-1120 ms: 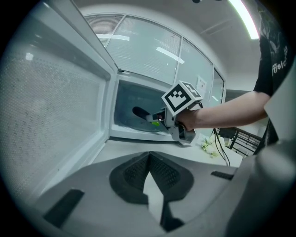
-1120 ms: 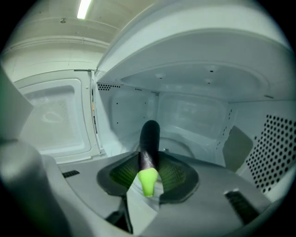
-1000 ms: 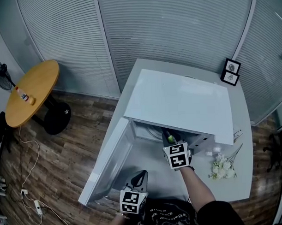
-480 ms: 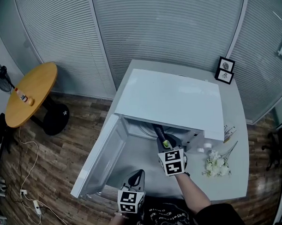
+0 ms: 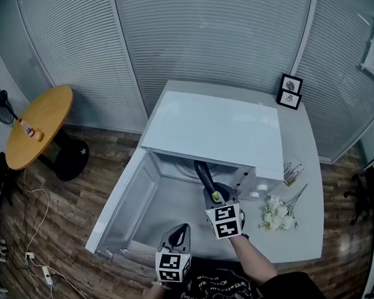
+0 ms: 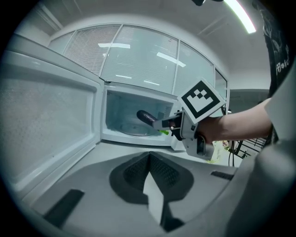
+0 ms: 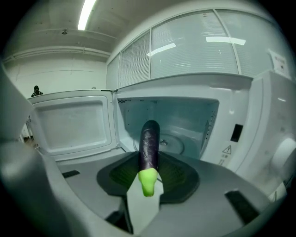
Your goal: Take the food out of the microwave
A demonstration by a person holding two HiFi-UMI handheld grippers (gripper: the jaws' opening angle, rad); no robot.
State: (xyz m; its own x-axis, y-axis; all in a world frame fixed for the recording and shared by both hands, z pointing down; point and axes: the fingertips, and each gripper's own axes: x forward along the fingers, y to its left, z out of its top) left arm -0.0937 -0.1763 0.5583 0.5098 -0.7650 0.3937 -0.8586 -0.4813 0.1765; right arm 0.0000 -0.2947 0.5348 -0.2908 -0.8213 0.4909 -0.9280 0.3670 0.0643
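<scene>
A white microwave (image 5: 211, 129) stands on the white table with its door (image 5: 124, 203) swung open to the left. My right gripper (image 5: 214, 197) is in front of the opening, shut on a dark purple eggplant (image 5: 204, 176) near its green stem end. The eggplant (image 7: 149, 143) sticks out forward past the jaws, its tip over the cavity mouth above the glass turntable (image 7: 173, 144). In the left gripper view the eggplant (image 6: 145, 116) hangs just outside the cavity. My left gripper (image 5: 179, 233) is lower and nearer to me, shut and empty, pointing at the microwave.
White flowers (image 5: 278, 215) lie on the table (image 5: 310, 172) right of the microwave, with small white items (image 5: 257, 192) and a card (image 5: 290, 171) near them. Two picture frames (image 5: 289, 91) stand at the back right. A round wooden table (image 5: 39, 123) stands far left.
My right gripper has drawn the eggplant back from the cavity toward me. The left gripper has shifted a little as well.
</scene>
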